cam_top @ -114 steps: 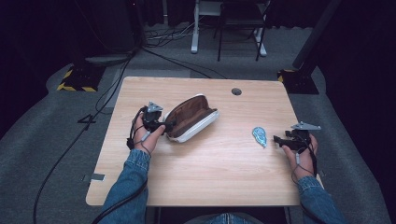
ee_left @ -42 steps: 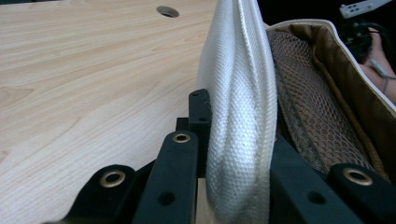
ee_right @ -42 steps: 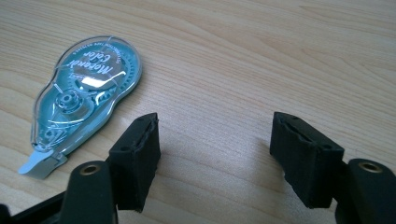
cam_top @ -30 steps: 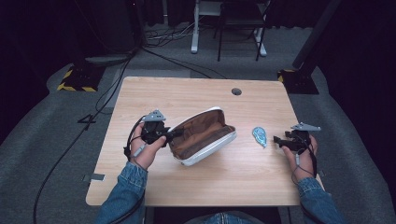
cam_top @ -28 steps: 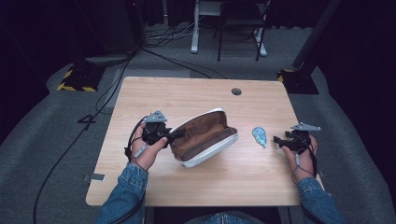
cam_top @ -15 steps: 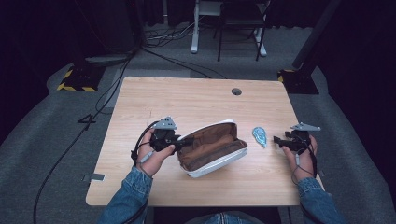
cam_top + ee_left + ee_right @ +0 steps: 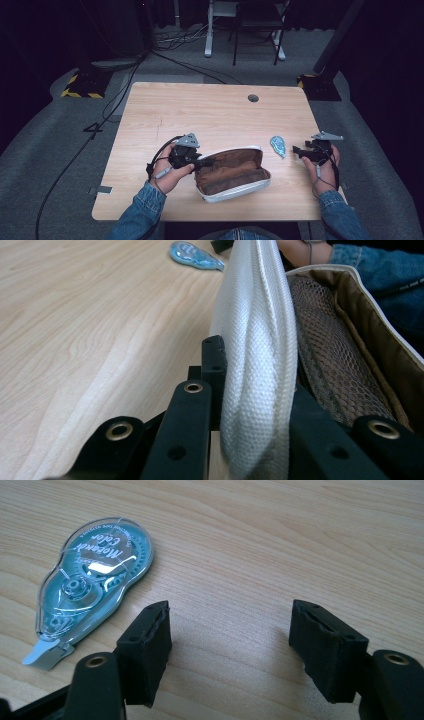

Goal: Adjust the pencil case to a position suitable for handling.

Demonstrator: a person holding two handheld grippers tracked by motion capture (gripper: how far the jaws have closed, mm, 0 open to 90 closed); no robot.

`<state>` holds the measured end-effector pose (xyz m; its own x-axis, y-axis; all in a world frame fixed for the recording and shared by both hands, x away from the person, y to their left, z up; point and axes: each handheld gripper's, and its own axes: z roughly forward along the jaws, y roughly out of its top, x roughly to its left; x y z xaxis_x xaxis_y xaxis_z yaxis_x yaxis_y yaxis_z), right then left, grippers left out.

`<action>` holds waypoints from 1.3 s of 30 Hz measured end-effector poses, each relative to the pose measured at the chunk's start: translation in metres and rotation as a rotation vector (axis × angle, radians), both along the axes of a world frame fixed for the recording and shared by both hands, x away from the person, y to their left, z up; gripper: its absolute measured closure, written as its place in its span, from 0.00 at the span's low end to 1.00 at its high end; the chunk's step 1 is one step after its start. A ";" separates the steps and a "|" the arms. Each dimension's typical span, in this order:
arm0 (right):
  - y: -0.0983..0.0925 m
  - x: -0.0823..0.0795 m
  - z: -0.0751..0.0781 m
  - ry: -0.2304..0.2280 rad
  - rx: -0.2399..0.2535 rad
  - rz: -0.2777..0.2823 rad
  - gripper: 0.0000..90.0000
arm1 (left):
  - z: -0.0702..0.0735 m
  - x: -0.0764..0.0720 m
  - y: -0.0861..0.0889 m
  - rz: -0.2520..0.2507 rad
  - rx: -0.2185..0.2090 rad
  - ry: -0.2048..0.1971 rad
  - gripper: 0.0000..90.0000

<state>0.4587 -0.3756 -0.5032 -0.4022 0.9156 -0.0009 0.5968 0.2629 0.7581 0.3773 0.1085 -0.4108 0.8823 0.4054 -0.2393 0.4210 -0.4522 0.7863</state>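
An open pencil case [image 7: 232, 173], white outside and brown inside, lies near the table's front edge. My left gripper [image 7: 204, 162] is shut on the case's left end; in the left gripper view the white fabric wall [image 7: 255, 355] is pinched between the jaws, with brown mesh lining [image 7: 327, 365] to its right. A blue, clear correction-tape dispenser [image 7: 277, 145] lies flat to the right of the case. My right gripper [image 7: 297, 150] hovers just right of the dispenser, open and empty. In the right gripper view the dispenser [image 7: 92, 582] lies left of the jaws.
The wooden table [image 7: 210, 110] has a round cable hole [image 7: 253, 98] at the back right. Cables and a black-and-yellow floor block [image 7: 80, 85] lie on the grey floor to the left. A chair and desk legs [image 7: 240, 30] stand behind the table.
My left gripper has dragged the pencil case from the table's left-middle toward the front centre and turned it flatter. The right gripper and the dispenser have stayed put.
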 end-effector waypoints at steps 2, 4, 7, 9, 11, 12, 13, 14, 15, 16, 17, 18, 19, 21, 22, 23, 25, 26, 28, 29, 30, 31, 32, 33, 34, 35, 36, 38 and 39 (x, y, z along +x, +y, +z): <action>0.000 0.000 0.000 0.000 0.000 0.000 0.37 | -0.002 0.000 -0.002 -0.011 0.006 0.008 0.93; 0.000 0.000 0.000 0.000 0.000 0.000 0.37 | -0.004 0.000 -0.004 -0.017 0.012 0.017 0.93; 0.000 0.000 0.000 0.000 0.000 0.001 0.37 | -0.007 0.001 -0.005 -0.033 0.024 0.029 0.93; 0.000 0.000 0.000 0.001 0.001 0.000 0.37 | -0.009 0.002 -0.006 -0.041 0.034 0.038 0.93; 0.000 0.000 0.000 0.000 0.000 0.001 0.37 | -0.012 0.002 -0.008 -0.050 0.048 0.047 0.93; 0.000 0.000 0.000 0.000 0.000 0.000 0.37 | -0.013 0.003 -0.009 -0.050 0.051 0.047 0.93; 0.000 0.000 0.000 0.000 0.000 0.001 0.37 | -0.014 0.003 -0.009 -0.051 0.054 0.052 0.93; 0.000 0.000 0.000 0.000 0.000 0.000 0.37 | -0.015 0.003 -0.009 -0.050 0.051 0.051 0.93; 0.000 0.000 0.000 0.000 0.000 0.001 0.37 | -0.015 0.003 -0.009 -0.050 0.051 0.051 0.93; 0.000 0.000 0.000 0.000 0.000 0.001 0.37 | -0.016 0.003 -0.009 -0.051 0.049 0.057 0.93; 0.000 0.000 0.000 0.000 0.000 0.000 0.37 | -0.016 0.003 -0.009 -0.051 0.049 0.055 0.93; 0.000 0.000 0.000 0.001 0.001 0.000 0.37 | -0.016 0.003 -0.009 -0.051 0.049 0.055 0.93; 0.000 0.000 0.000 0.001 0.001 0.000 0.37 | -0.017 0.004 -0.009 -0.050 0.054 0.053 0.93; 0.000 0.000 0.000 0.001 0.001 0.000 0.37 | -0.018 0.003 -0.009 -0.050 0.063 0.050 0.92; 0.000 0.000 0.000 0.000 0.000 0.001 0.37 | -0.018 0.003 -0.009 -0.053 0.076 0.043 0.92; 0.000 0.000 0.000 0.000 0.000 0.001 0.37 | -0.018 0.003 -0.009 -0.053 0.076 0.043 0.91; 0.000 0.000 0.000 0.000 0.000 0.000 0.37 | -0.020 0.003 -0.010 -0.053 0.092 0.039 0.91; 0.000 0.000 0.000 0.000 0.000 0.001 0.37 | -0.021 0.003 -0.010 -0.049 0.100 0.033 0.91; 0.000 0.000 0.000 0.000 0.000 0.001 0.37 | -0.023 0.004 -0.010 -0.047 0.129 0.031 0.90; 0.000 0.000 0.000 0.000 0.000 0.001 0.37 | -0.024 0.004 -0.011 -0.041 0.147 0.023 0.89; 0.000 0.000 0.000 0.000 0.000 0.001 0.37 | -0.025 0.004 -0.011 -0.036 0.162 0.014 0.89; 0.000 0.000 0.000 0.000 0.000 0.001 0.37 | -0.026 0.004 -0.011 -0.035 0.173 0.006 0.88; 0.000 0.000 0.000 0.000 0.000 0.001 0.37 | -0.026 0.004 -0.012 -0.037 0.185 0.006 0.88; 0.000 0.000 0.000 0.001 0.001 0.000 0.37 | -0.027 0.004 -0.012 -0.033 0.191 0.010 0.87; 0.000 0.000 0.000 0.001 0.001 0.000 0.37 | -0.027 0.004 -0.012 -0.033 0.191 0.010 0.87; 0.000 0.000 0.000 0.000 0.000 0.001 0.37 | -0.028 0.005 -0.012 -0.033 0.194 0.011 0.87; 0.000 0.000 0.000 0.001 0.001 0.001 0.37 | -0.028 0.005 -0.011 -0.032 0.196 0.012 0.87; 0.000 0.000 0.000 0.001 0.001 0.001 0.37 | -0.028 0.006 -0.010 -0.030 0.189 0.021 0.86; 0.000 0.000 0.000 0.000 0.000 0.001 0.37 | -0.029 0.006 -0.010 -0.027 0.191 0.022 0.86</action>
<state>0.4586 -0.3756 -0.5032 -0.4029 0.9153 -0.0005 0.5968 0.2631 0.7580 0.3833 0.0984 -0.4395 0.8890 0.4212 -0.1797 0.4227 -0.6037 0.6760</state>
